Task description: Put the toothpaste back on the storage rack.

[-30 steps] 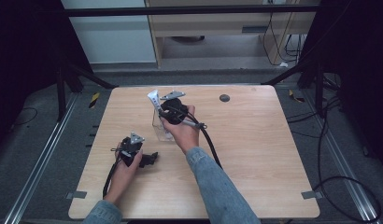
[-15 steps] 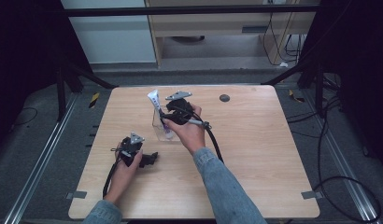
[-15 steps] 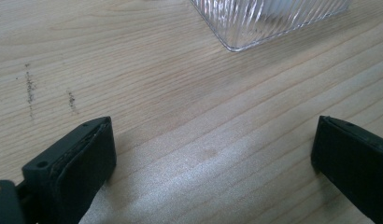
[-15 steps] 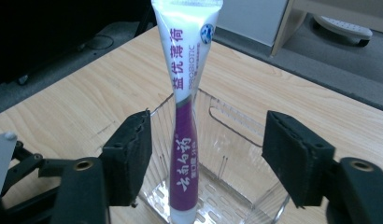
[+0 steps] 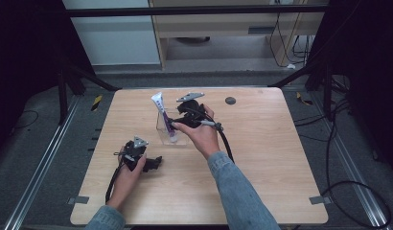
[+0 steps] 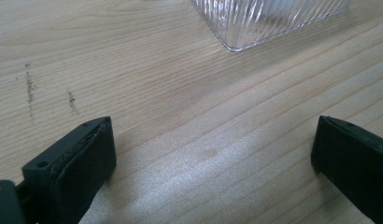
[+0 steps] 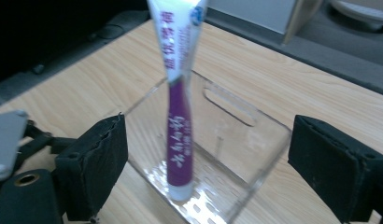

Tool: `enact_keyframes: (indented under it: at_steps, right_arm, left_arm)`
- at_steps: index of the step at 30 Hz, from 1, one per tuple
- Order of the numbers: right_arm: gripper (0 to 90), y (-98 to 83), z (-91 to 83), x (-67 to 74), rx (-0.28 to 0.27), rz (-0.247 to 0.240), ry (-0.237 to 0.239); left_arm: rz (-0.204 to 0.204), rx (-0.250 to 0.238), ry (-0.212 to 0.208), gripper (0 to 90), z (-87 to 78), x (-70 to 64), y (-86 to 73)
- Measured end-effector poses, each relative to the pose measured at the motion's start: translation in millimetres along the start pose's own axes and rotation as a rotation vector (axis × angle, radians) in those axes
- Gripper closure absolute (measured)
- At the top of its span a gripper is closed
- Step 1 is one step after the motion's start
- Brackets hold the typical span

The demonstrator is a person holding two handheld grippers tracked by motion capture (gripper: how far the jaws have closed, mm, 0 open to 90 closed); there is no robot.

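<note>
Right gripper point(image 7: 208, 168): jaws spread wide, nothing between the pads, no contact with anything; in its own view the two black pads flank a clear plastic bin point(image 7: 255, 140) without touching its walls. Seen from the high view, the right gripper point(image 5: 178, 125) sits at the bin's 3 o'clock side, held in the right hand point(image 5: 202, 136), jaws aimed toward 9 o'clock across the bin point(image 5: 162, 128). Left gripper point(image 6: 213, 158): jaws also wide apart, empty, bare wooden table point(image 6: 180, 93) between them; the pads appear to sit low on or just over the wood, contact cannot be told. A ribbed corner of the clear bin point(image 6: 255, 28) shows ahead of it at about 1 o'clock in its view. From the high view, the left gripper point(image 5: 155, 164) lies near the table's 7 o'clock region, in the left hand point(image 5: 125, 175), jaws pointing toward 3 o'clock, well apart from the bin. Toothpaste tube point(image 7: 179, 107): stands inside the bin, cap end down on the perforated floor, flat crimped end up and out above the rim. Long axis near upright, leaning slightly; in the high view the tube point(image 5: 162, 112) tips its top toward 11 o'clock. Lower body purple, upper part white with print. Bin stands at the table point(image 5: 261, 158) centre-left, toward 12 o'clock from the left gripper.
</note>
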State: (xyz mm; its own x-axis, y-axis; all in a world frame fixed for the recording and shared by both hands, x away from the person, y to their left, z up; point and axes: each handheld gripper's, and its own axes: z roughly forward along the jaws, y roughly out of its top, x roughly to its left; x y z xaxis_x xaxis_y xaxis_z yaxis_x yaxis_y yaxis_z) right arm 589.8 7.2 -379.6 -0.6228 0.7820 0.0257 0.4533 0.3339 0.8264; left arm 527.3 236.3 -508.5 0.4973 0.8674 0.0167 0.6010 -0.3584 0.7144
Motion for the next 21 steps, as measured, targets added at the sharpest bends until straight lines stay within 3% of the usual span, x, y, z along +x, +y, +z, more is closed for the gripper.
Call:
enact_keyframes:
  at_steps: [2, 6, 21]
  right_arm:
    - [11.6, -1.7, -3.2, -3.0, 0.007, -0.001, -0.030]
    - [10.2, -5.1, -9.0, -9.0, 0.002, 0.003, -0.032]
    - [11.4, -30.1, -36.7, -45.9, 0.012, 0.022, -0.120]
  left_arm:
    - [-0.001, 0.000, 0.000, 0.0, 0.0, -0.1, 0.0]
    - [-0.001, 0.000, 0.000, 0.0, 0.0, -0.1, 0.0]
    - [0.001, 0.002, 0.000, 0.0, -0.1, 0.0, 0.0]
